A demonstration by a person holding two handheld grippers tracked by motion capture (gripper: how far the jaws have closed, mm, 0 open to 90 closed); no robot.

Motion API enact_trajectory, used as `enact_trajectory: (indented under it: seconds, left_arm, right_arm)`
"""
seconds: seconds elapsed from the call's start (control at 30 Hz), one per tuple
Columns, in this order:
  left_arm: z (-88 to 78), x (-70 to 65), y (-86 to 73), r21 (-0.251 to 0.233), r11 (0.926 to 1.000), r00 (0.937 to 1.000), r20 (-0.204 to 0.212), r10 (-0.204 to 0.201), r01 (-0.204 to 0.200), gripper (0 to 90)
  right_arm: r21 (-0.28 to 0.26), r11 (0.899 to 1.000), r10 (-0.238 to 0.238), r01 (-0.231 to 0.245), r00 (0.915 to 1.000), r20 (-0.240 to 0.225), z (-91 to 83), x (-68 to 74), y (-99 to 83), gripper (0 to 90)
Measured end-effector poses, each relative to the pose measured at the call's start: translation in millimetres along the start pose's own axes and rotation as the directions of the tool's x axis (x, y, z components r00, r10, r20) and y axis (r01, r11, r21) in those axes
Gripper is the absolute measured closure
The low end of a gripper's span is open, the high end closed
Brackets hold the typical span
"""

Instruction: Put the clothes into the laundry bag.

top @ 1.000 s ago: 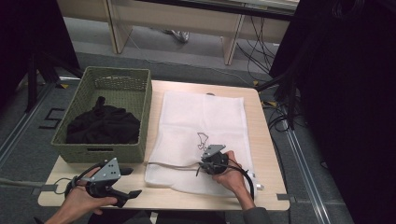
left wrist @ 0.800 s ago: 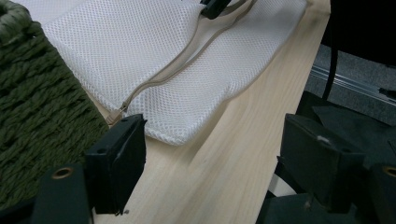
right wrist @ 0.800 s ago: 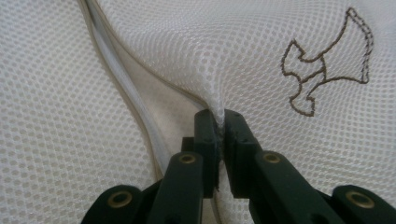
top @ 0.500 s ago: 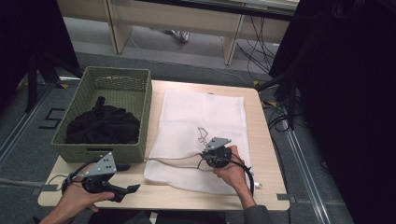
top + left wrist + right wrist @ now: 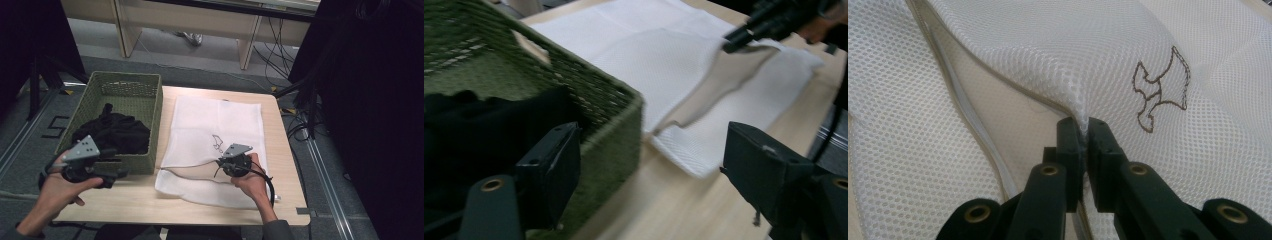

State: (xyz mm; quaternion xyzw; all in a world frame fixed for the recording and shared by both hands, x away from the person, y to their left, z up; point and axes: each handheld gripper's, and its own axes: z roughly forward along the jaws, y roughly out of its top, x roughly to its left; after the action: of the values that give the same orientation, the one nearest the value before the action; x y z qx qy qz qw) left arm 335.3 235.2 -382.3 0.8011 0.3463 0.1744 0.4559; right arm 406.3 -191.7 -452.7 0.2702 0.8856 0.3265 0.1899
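At five o'clock, right gripper (image 5: pixel 226 168), pinching the mesh bag (image 5: pixel 215 122), has lifted its mouth; left gripper (image 5: pixel 114 175), jaws wide, nears basket (image 5: pixel 155 125).

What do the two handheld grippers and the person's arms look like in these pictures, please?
Both the left gripper and the right gripper are black, each topped by a grey three-cornered plate. Seen close up, the jaws are blocky black pieces on arms with brass-coloured rivets. A black cable loops from the right gripper past the wrist. Dark grey sleeve cuffs show at the bottom edge of the high view.
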Motion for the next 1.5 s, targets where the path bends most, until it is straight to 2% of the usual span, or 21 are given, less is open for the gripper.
enact_trajectory:
  seconds: [0.1,0.13,0.17,0.2,0.27,0.3,0.43,0.5,0.7,0.73,0.77,0.83,0.87,0.9,0.93,1.0,1.13,1.27,1.37,1.43,1.5]
  left_arm:
    - [-2.3,21.2,9.4,-0.006,0.9995,0.9986,-0.043,-0.031,0.03,15.5]
    - [-2.5,36.0,13.8,0.018,0.999,0.9968,-0.069,-0.04,0.042,15.6]
    - [-2.5,36.0,13.8,0.018,0.999,0.9968,-0.069,-0.04,0.042,15.6]
    - [-0.8,50.4,16.3,0.053,0.998,0.9937,-0.109,-0.029,0.034,15.7]
    - [2.0,56.0,17.1,0.048,0.9975,0.9915,-0.122,-0.045,0.051,15.7]
    - [5.6,69.5,18.2,0.064,0.996,0.9872,-0.151,-0.051,0.061,16.0]
    - [13.3,90.6,19.9,0.091,0.9914,0.9793,-0.187,-0.076,0.094,16.1]
    - [16.0,94.9,20.1,0.095,0.9909,0.9785,-0.192,-0.076,0.096,16.1]
    - [36.5,115.0,20.3,0.17,0.9757,0.9768,-0.186,-0.106,0.138,17.1]
    - [40.4,117.6,19.9,0.177,0.9728,0.9768,-0.179,-0.117,0.149,17.1]
    - [43.6,120.7,19.6,0.189,0.9694,0.9772,-0.172,-0.124,0.157,16.1]
    - [50.7,125.6,18.3,0.183,0.9681,0.9736,-0.182,-0.138,0.172,16.1]
    - [55.9,132.3,17.9,0.2,0.9611,0.9731,-0.168,-0.158,0.19,15.9]
    - [55.9,132.3,17.9,0.2,0.9611,0.9731,-0.168,-0.158,0.19,14.5]
    - [61.3,137.7,17.4,0.206,0.9586,0.9761,-0.134,-0.171,0.196,14.9]
    - [63.3,139.7,17.5,0.204,0.9582,0.9751,-0.137,-0.175,0.2,14.7]
    - [71.2,148.0,17.3,0.211,0.9476,0.9678,-0.129,-0.216,0.24,14.7]
    - [79.6,152.5,15.6,0.24,0.9421,0.9701,-0.122,-0.21,0.234,14.6]
    - [87.0,152.9,13.8,0.253,0.9399,0.973,-0.088,-0.213,0.229,14.0]
    - [90.8,152.5,13.4,0.262,0.9405,0.9756,-0.098,-0.197,0.216,13.8]
    - [94.6,151.9,12.8,0.273,0.9386,0.9769,-0.096,-0.191,0.21,12.9]
  right_arm:
    - [0.003,1.0,0.011,-0.011,0.9999,0.004,-0.7,0.5,-0.2,85.9]
    - [0.004,1.0,-0.006,0.006,1.0,-0.003,-0.4,-0.3,-0.1,85.8]
    - [0.004,1.0,-0.002,0.002,1.0,-0.005,-0.1,-0.2,-0.1,85.9]
    - [0.006,1.0,0.002,-0.002,1.0,-0.001,-0.5,-0.3,0.1,85.9]
    - [-0.001,1.0,-0.028,0.028,0.9996,-0.003,0.3,-1.3,0.1,85.8]
    - [0.008,1.0,-0.006,0.006,0.9999,-0.01,-0.1,-0.2,-0.2,85.8]
    - [0.006,1.0,-0.005,0.005,1.0,-0.008,0.5,-0.7,-0.2,85.7]
    - [0.007,1.0,-0.01,0.01,0.9999,-0.007,0.7,-0.7,-0.5,85.7]
    - [0.009,1.0,0.002,-0.001,1.0,-0.004,1.6,1.0,-0.7,85.6]
    - [0.009,1.0,-0.02,0.02,0.9997,-0.011,1.4,-0.4,-0.3,85.6]
    - [0.013,1.0,0.002,-0.002,1.0,-0.008,0.6,-0.1,-0.1,85.6]
    - [0.012,1.0,-0.013,0.013,0.9999,-0.01,1.1,-0.6,-0.3,85.6]
    - [0.016,1.0,-0.008,0.008,0.9999,-0.007,0.4,0.2,-0.7,85.6]
    - [0.016,1.0,-0.008,0.008,0.9999,-0.007,0.4,0.2,-0.7,85.6]
    - [0.015,1.0,0.001,-0.001,0.9999,-0.015,0.8,-0.3,-0.6,85.6]
    - [0.015,1.0,0.003,-0.003,0.9999,-0.015,1.3,0.1,-0.9,85.4]
    - [0.015,1.0,-0.009,0.009,0.9998,-0.018,2.0,-1.0,-0.7,85.4]
    - [0.019,1.0,0.005,-0.005,0.9999,-0.017,1.7,0.1,-0.8,85.3]
    - [0.022,1.0,-0.002,0.002,0.9999,-0.014,1.8,0.2,-0.8,85.3]
    - [0.001,1.0,-0.017,0.017,0.9998,-0.013,4.0,0.3,-1.4,85.2]
    - [0.022,1.0,-0.003,0.004,0.9998,-0.021,2.1,-0.3,-0.8,85.3]
